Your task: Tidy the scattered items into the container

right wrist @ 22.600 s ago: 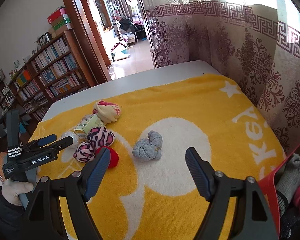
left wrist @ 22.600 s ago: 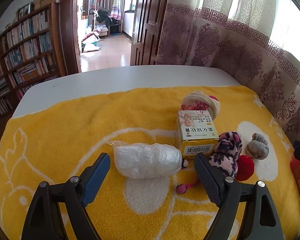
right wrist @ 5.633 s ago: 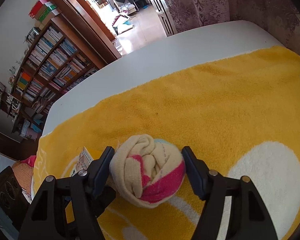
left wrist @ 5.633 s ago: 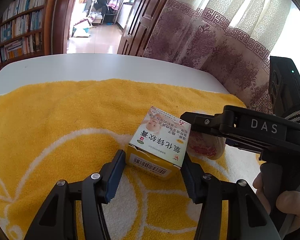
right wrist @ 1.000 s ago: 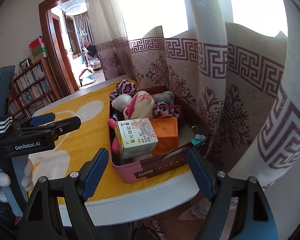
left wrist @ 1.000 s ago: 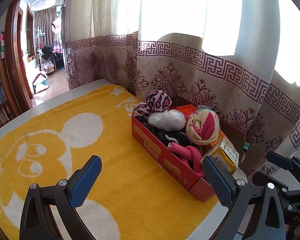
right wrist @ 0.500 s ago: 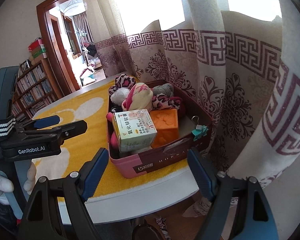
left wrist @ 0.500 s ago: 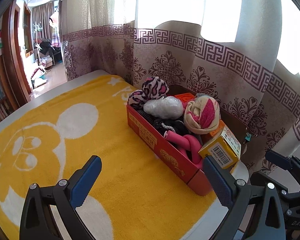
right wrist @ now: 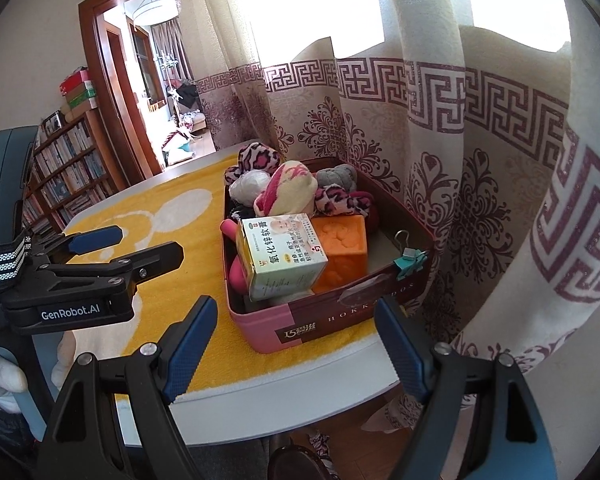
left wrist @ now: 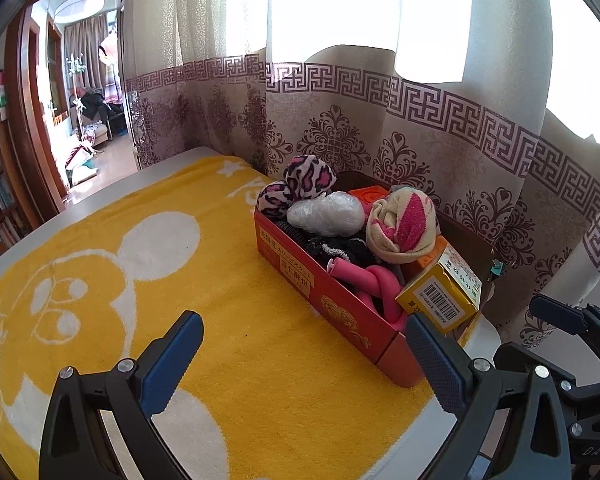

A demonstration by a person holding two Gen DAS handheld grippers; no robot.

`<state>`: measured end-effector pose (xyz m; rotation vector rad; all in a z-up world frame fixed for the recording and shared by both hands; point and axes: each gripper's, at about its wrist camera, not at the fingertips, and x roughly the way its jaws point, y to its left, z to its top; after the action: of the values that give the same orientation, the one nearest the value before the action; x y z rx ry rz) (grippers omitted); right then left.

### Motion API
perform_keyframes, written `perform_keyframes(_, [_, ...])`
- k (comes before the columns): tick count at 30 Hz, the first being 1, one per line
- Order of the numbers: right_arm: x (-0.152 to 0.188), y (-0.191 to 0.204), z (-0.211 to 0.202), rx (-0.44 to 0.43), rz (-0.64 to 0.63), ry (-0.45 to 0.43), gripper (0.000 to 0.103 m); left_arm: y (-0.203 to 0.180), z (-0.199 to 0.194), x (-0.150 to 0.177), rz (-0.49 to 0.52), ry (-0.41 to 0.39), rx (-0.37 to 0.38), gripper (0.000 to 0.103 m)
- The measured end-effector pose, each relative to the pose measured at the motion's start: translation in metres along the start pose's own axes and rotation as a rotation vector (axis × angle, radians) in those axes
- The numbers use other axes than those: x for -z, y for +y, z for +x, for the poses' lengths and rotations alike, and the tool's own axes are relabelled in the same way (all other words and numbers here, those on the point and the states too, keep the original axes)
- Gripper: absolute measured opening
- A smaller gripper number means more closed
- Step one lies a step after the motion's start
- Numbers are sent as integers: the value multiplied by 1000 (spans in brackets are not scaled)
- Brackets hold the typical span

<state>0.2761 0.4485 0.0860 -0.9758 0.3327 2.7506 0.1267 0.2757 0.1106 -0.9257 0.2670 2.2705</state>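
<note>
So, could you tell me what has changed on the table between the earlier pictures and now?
The ointment box, the cream-and-pink sock ball, the plastic-wrapped bundle, the leopard-print socks and the grey sock ball have all left the yellow towel and now lie in the red box. The left gripper let go of the ointment box, the right gripper of the sock ball; both stand open. The towel stayed put.

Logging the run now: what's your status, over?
Left gripper and right gripper open, empty. Ointment carton, socks and the rest in red box. Yellow towel bare.
</note>
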Motion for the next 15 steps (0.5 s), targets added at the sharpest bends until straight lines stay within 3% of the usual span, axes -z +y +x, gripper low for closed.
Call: perform_keyframes(15, [1, 3, -3, 0, 0, -1, 84, -4, -5, 0, 2, -12, 25, 102])
